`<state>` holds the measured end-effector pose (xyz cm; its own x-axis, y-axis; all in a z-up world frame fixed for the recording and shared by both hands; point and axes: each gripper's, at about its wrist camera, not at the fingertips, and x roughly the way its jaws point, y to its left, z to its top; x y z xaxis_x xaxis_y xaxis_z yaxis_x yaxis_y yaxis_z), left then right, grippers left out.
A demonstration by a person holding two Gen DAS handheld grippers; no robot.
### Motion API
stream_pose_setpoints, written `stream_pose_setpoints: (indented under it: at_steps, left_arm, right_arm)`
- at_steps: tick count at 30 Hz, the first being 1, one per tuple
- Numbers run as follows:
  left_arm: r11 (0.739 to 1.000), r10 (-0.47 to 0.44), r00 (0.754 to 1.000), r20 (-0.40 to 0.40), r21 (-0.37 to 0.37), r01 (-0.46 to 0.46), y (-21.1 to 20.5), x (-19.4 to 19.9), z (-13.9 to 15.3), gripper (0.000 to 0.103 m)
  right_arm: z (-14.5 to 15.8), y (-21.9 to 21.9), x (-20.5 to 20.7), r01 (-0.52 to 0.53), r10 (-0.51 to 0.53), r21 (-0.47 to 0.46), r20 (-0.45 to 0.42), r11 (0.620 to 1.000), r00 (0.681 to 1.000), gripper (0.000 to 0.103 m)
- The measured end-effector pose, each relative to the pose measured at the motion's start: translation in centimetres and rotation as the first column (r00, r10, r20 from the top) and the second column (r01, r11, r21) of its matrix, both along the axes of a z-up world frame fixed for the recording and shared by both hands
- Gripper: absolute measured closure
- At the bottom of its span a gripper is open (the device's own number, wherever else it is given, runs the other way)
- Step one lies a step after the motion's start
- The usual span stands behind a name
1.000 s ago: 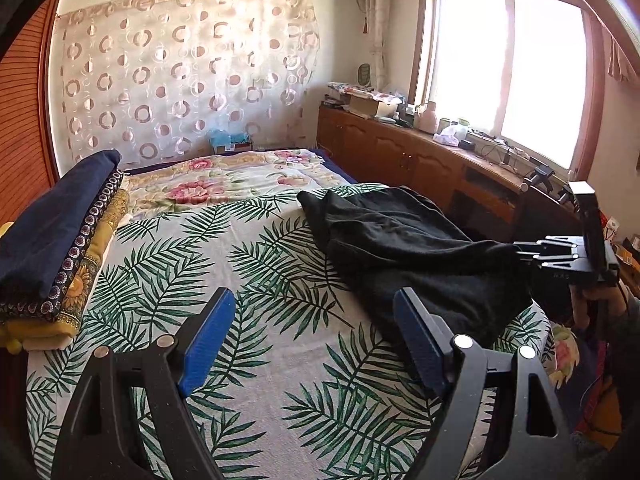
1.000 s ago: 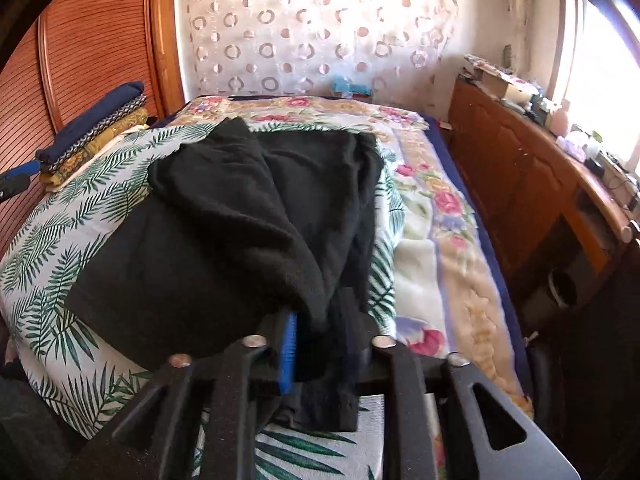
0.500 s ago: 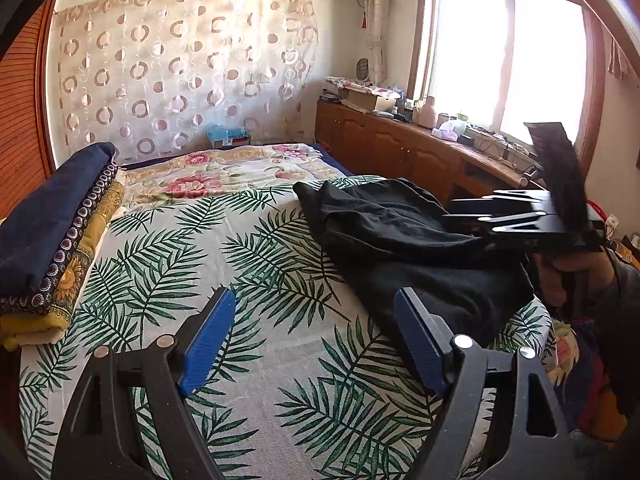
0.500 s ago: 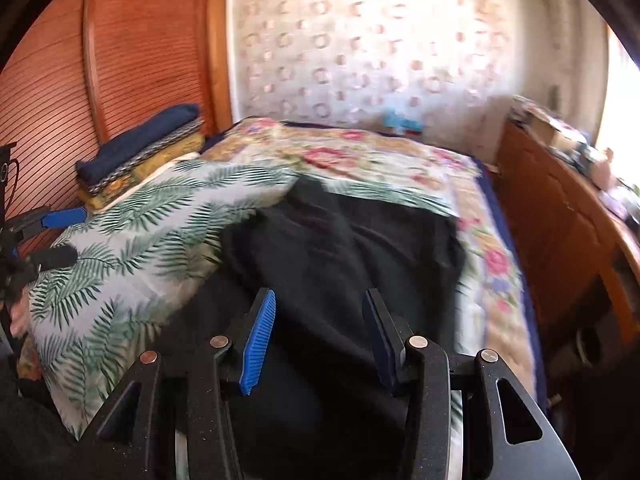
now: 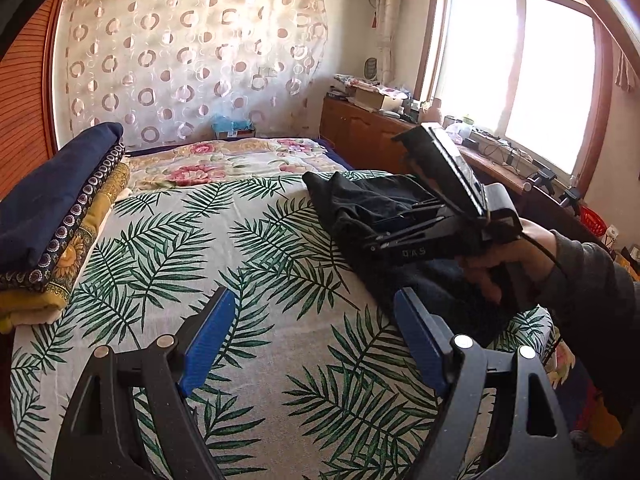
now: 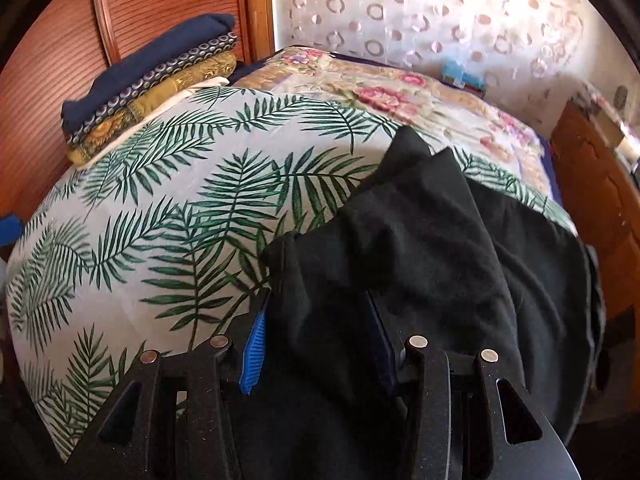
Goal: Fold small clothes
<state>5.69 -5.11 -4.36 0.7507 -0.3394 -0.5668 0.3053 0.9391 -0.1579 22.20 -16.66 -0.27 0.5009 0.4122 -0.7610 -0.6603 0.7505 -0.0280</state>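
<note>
While the black garment [image 6: 432,248] lay bunched on the right half of the palm-print bedspread [image 5: 240,264], the right gripper [image 6: 316,340] was found low over its near edge, with cloth gathered between the two blue pads; the jaws stood partly apart, and whether they had closed firmly on the fabric could not be told from the right wrist view. The left gripper [image 5: 312,344] was seen wide open and empty, held above bare bedspread, well apart from the garment. The step in hand was judged to be the taking up of a near edge for a fold, with little of the folding yet done, since the cloth was seen rumpled and overlapped. The next move was judged to call for a firm pinch by the right gripper and a second hold by the left on a free edge, so that the cloth could be drawn flat. No containers were observed; a stack of folded linens [image 5: 52,216] was noted at the bed's far left side.
</note>
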Motion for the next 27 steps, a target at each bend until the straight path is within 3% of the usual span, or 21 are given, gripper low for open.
stream_pose_setpoints:
  at_steps: [1,4,9,16,23,27]
  left_arm:
    - [1.0,-0.001,1.0,-0.001,0.0,0.001,0.0,0.0,0.0,0.021]
    - [1.0,-0.005,1.0,-0.002,0.004,0.005,-0.1,-0.1,-0.1,0.021]
    - [1.0,-0.01,1.0,-0.007,0.002,0.01,-0.3,0.0,-0.2,0.021]
    - [1.0,-0.022,1.0,-0.013,0.006,0.023,-0.8,0.0,-0.3,0.021]
    - [1.0,-0.027,0.999,-0.02,0.016,0.027,-1.0,0.1,-0.5,0.021]
    - [1.0,-0.026,0.999,-0.021,0.014,0.026,-1.0,0.1,-0.5,0.021]
  right_arm:
    - [0.1,-0.1,0.3,-0.003,0.004,0.015,-0.007,1.0,1.0,0.079]
    - [1.0,-0.9,0.0,-0.021,0.021,0.071,0.001,0.997,1.0,0.095]
    - [4.0,-4.8,-0.8,0.006,-0.017,0.17,0.061,0.985,0.998,0.096]
    - [4.1,-6.9,-0.6,0.023,-0.035,0.219,0.05,0.975,0.998,0.096]
    - [4.8,-6.5,-0.9,0.058,-0.082,0.243,0.089,0.968,0.993,0.099]
    - [5.3,-6.8,-0.3,0.097,-0.125,0.2,0.131,0.975,0.984,0.099]
